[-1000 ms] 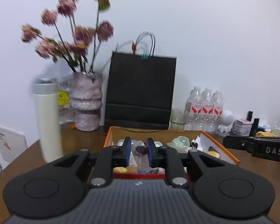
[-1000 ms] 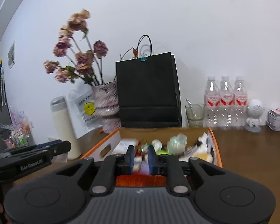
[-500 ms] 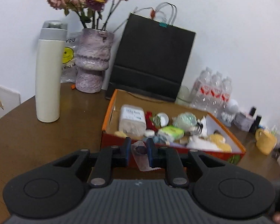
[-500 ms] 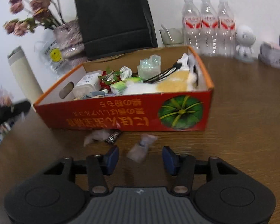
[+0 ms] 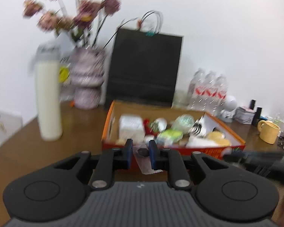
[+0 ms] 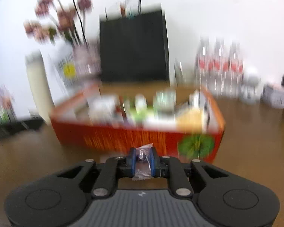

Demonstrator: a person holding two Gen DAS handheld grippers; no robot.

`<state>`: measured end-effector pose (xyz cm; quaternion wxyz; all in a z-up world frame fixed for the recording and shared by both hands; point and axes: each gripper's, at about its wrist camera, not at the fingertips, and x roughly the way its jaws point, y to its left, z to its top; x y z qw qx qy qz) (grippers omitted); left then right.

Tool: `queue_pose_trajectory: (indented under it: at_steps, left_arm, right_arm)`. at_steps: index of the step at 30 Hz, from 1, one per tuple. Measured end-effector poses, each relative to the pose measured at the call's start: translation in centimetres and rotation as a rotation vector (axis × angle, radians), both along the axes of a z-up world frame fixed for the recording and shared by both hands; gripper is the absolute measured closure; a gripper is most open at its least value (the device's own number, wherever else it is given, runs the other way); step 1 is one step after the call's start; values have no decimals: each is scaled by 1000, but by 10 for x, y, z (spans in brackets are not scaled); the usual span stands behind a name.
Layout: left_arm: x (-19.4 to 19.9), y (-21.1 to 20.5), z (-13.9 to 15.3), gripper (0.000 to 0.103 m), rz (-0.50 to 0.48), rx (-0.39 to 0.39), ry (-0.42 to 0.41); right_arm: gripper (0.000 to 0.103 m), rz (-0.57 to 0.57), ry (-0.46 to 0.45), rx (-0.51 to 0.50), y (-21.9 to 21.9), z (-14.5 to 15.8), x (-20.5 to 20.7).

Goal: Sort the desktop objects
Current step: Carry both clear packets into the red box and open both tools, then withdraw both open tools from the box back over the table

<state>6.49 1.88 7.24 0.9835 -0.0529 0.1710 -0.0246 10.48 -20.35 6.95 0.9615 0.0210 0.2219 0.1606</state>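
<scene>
While both views are smeared by motion blur, the main items read well enough to list from left to right.

White flask (image 5: 48, 102): tall, cream body, grey cap, upright on the brown table (image 5: 28, 147), left of the box.

Vase (image 5: 88, 79): mottled pink and white, holding dried pink flowers (image 5: 79, 17), behind the flask and beside the bag.

Black paper bag (image 5: 143, 68): upright against the white wall, cord handles on top, directly behind the box.

Orange box (image 5: 108, 126): open cardboard tray, red front wall with pale print and a green round picture (image 6: 196, 144) at its right end. Inside lie a white packet (image 5: 131, 127), a green packet (image 5: 169, 135), yellow and white pieces, and other small things too blurred to name.

Left gripper (image 5: 140, 152): jaws nearly together, pinching a small clear wrapper (image 5: 144, 162) with a dark round lump inside; the wrapper hangs below the blue pads, just in front of the box's near wall.

Right gripper (image 6: 143, 159): jaws have just closed, and now pinch a second clear wrapper (image 6: 142, 168), crinkled, with a small dark item inside and a serrated lower edge, held above the table close to the box's red front.

Water bottles (image 5: 210, 92): three, red labels, right of the bag.

Yellow mug (image 5: 268, 133): far right, on the table.
</scene>
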Motion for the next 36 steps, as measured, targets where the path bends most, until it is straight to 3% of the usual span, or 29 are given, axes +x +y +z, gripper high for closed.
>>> queue_pose_trajectory:
  at_steps: [3,5,6,10,13,14,16,18,20,22,24,25,29,32,34,36]
  left_arm:
    - [32,6,18,84,-4,-18,-7]
    - [64,7,34,84,-37,-16,11]
    - [84,6,37,84,-78,-15,44]
    - [170,4,17,84,-159,-68,327]
    - [202,-2,0,79,-135,-41,459]
    - [206,-4,-2,73,-124,-22,477]
    - [201,-6,6,50,-99,9,434]
    - [193,-4,18,37,-112,25,393]
    - [192,1,33,28,-99,43,388]
    - [195,3,44,0,-82,63,418]
    - [196,7,52,0,-61,73,444]
    - [197,6,53,0,-49,86,480]
    - [196,7,55,0,4,86,604]
    - [187,12,54,0,8,35,642]
    - [177,11,56,0,36,42,637]
    - [162,4,62,0,67,78,575]
  right_arm:
    - [89,36,-36,20,-2,38,27]
    - [89,64,1,26,2,51,60]
    - [89,89,68,14,7,53,86]
    - [89,83,327,7,20,33,168]
    - [84,-2,443,35,21,16,203]
    - [79,-24,476,46,20,12,208]
    - [68,-22,499,75,18,11,212]
    - [55,-24,503,94,13,18,208]
    - [50,-40,486,73,13,27,206]
    - [39,-66,476,22,12,43,205]
    - [8,-78,482,-38,11,56,204]
    - [3,-78,499,-79,11,62,204]
    - [1,-114,544,-198,3,74,196]
    - [1,-121,595,-205,-5,74,186]
    - [1,-111,595,-155,-10,70,174]
    - [1,-109,573,-142,-8,70,160]
